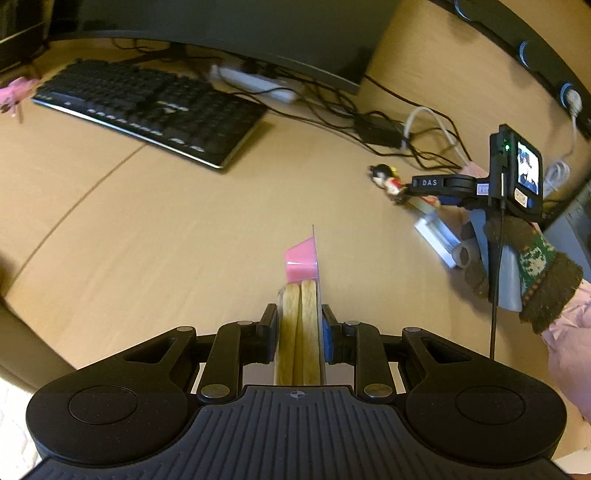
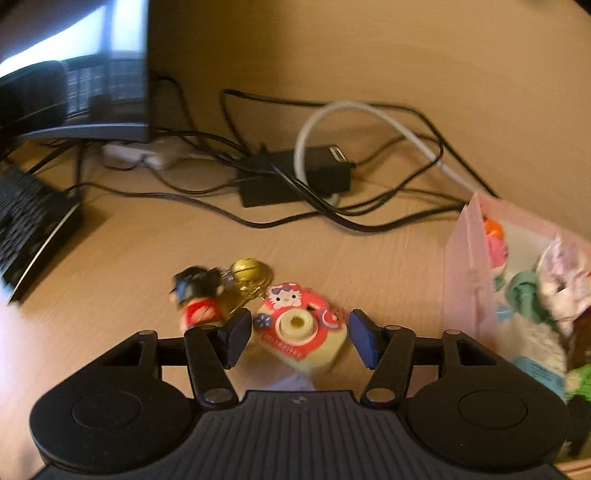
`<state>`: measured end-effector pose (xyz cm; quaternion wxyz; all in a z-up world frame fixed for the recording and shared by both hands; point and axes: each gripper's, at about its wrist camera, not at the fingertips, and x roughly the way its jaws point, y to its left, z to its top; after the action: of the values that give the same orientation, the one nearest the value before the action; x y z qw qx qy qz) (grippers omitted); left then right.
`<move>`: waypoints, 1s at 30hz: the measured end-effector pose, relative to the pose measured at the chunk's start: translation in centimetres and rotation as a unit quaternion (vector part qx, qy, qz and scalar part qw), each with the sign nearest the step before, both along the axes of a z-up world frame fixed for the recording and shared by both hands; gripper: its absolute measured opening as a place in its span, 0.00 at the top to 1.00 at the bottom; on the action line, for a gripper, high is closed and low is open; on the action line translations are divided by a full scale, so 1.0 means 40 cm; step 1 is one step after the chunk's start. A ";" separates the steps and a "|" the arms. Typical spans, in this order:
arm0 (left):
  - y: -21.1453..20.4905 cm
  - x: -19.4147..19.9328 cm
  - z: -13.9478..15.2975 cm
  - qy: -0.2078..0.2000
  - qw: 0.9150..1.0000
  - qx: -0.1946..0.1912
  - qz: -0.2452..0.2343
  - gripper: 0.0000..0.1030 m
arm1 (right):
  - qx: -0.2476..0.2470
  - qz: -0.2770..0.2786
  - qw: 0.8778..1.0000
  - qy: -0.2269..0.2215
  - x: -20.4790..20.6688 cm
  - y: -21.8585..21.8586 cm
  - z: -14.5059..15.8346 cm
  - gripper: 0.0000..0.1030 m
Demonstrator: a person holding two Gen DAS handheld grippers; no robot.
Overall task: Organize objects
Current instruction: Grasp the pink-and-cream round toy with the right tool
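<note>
Left wrist view: left tool (image 1: pixel 300 325) is clamped on a snack pack (image 1: pixel 301 295), two biscuit sticks side by side with a pink dip cup at the far end under a clear film, held edge-on above the table (image 1: pixel 147 221). Black keyboard (image 1: pixel 147 107) lies at 11 o'clock, under the edge of a dark monitor (image 1: pixel 229 33). White power strip (image 1: pixel 255 83) sits behind the keyboard at 12 o'clock, tangled black cables (image 1: pixel 332 110) run from it toward 1 o'clock to a black adapter (image 1: pixel 378 131). Right tool (image 1: pixel 402 190) shows at 3 o'clock, gripped by a hand (image 1: pixel 517 266) in a knit fingerless glove, fingertips right at a small dark-haired figurine (image 1: pixel 386 181); whether its jaws are apart can't be told from here. A pale flat box (image 1: pixel 436 238) lies just under that tool. Something pink (image 1: pixel 14 92) at the 10 o'clock edge, blurred. Right wrist view: right tool (image 2: pixel 301 334) has its jaws apart with a gap on both sides of a red-and-cream toy camera charm (image 2: pixel 301 332) lying on the table between the pads, not pressed. The figurine (image 2: pixel 197 295), black hair, red body, lies just outside the left pad at 10 o'clock, a gold bell (image 2: pixel 251 275) touching it and beside the charm. A translucent pink bin (image 2: pixel 469 273) at 3 o'clock holds small plush and plastic toys (image 2: pixel 554 291), too blurred to sort. Adapter (image 2: pixel 295 177) and a white cable (image 2: pixel 369 110) at 12 o'clock, keyboard (image 2: pixel 29 221) at 9 o'clock.
</note>
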<state>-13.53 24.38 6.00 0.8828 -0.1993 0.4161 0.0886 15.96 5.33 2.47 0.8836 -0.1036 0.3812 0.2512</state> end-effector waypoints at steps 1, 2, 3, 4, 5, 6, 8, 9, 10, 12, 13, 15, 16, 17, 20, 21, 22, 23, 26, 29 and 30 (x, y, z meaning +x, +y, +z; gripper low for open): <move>0.006 0.000 0.000 0.000 1.000 0.000 0.002 0.75 | 0.002 -0.003 1.000 0.007 0.012 0.004 -0.008 0.41; 0.010 0.001 0.000 0.000 1.000 0.000 0.002 0.75 | 0.003 -0.005 1.000 0.014 0.024 0.008 -0.019 0.39; 0.013 0.003 -0.002 0.001 1.000 0.000 0.001 0.75 | 0.005 -0.005 1.000 0.008 0.026 0.010 -0.022 0.39; 0.014 0.004 -0.004 0.002 1.000 -0.001 -0.001 0.75 | 0.003 -0.001 1.000 0.005 0.026 0.014 -0.025 0.39; 0.013 0.006 -0.006 0.003 1.000 -0.002 -0.004 0.75 | 0.001 0.005 1.000 0.002 0.024 0.017 -0.027 0.40; 0.011 0.013 -0.008 0.005 1.000 -0.003 -0.009 0.75 | -0.001 0.010 1.000 0.001 0.020 0.017 -0.027 0.43; 0.003 0.024 -0.011 0.006 1.000 -0.003 -0.023 0.75 | 0.000 0.017 1.000 0.003 0.009 0.015 -0.024 0.43; -0.006 0.030 -0.012 0.006 1.000 -0.003 -0.030 0.75 | 0.000 0.019 1.000 0.002 -0.004 0.009 -0.019 0.43; -0.019 0.039 -0.011 0.005 0.999 -0.003 -0.039 0.75 | 0.003 0.024 1.000 0.000 -0.018 0.001 -0.010 0.43; -0.035 0.060 -0.011 0.003 0.998 -0.004 -0.058 0.75 | 0.018 0.031 0.999 -0.004 -0.056 -0.026 0.017 0.43; -0.046 0.070 -0.011 0.001 0.998 -0.004 -0.067 0.75 | 0.024 0.036 0.999 -0.006 -0.076 -0.040 0.033 0.43; -0.069 0.091 -0.012 -0.001 0.996 -0.006 -0.088 0.75 | 0.040 0.048 0.998 -0.016 -0.129 -0.079 0.072 0.43; -0.084 0.105 -0.011 -0.001 0.995 -0.008 -0.103 0.75 | 0.044 0.055 0.997 -0.021 -0.159 -0.100 0.090 0.43; -0.098 0.114 -0.011 -0.002 0.993 -0.008 -0.116 0.75 | 0.044 0.064 0.997 -0.026 -0.193 -0.123 0.107 0.43; -0.159 0.142 -0.010 -0.004 0.987 -0.011 -0.163 0.75 | 0.025 0.084 0.995 -0.043 -0.288 -0.192 0.138 0.43; -0.180 0.148 -0.010 -0.004 0.984 -0.012 -0.178 0.75 | 0.017 0.084 0.995 -0.045 -0.318 -0.218 0.143 0.43; -0.205 0.157 -0.012 -0.003 0.980 -0.014 -0.197 0.75 | 0.012 0.081 0.996 -0.042 -0.343 -0.244 0.145 0.43; -0.226 0.162 -0.013 -0.001 0.977 -0.016 -0.213 0.75 | 0.009 0.074 0.997 -0.036 -0.369 -0.277 0.147 0.43; -0.302 0.184 -0.024 0.008 0.965 -0.027 -0.259 0.75 | 0.002 0.042 0.999 -0.028 -0.418 -0.357 0.148 0.43; -0.380 0.202 -0.030 0.011 0.952 -0.038 -0.304 0.75 | 0.003 -0.006 1.000 -0.020 -0.454 -0.433 0.151 0.43; -0.402 0.209 -0.028 0.009 0.948 -0.039 -0.315 0.75 | 0.005 -0.022 1.000 -0.017 -0.460 -0.457 0.151 0.44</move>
<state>-5.19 8.31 4.86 0.8533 -0.0913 0.4691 -0.2087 -2.45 -12.96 8.53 0.8960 -0.0955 0.3668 0.2314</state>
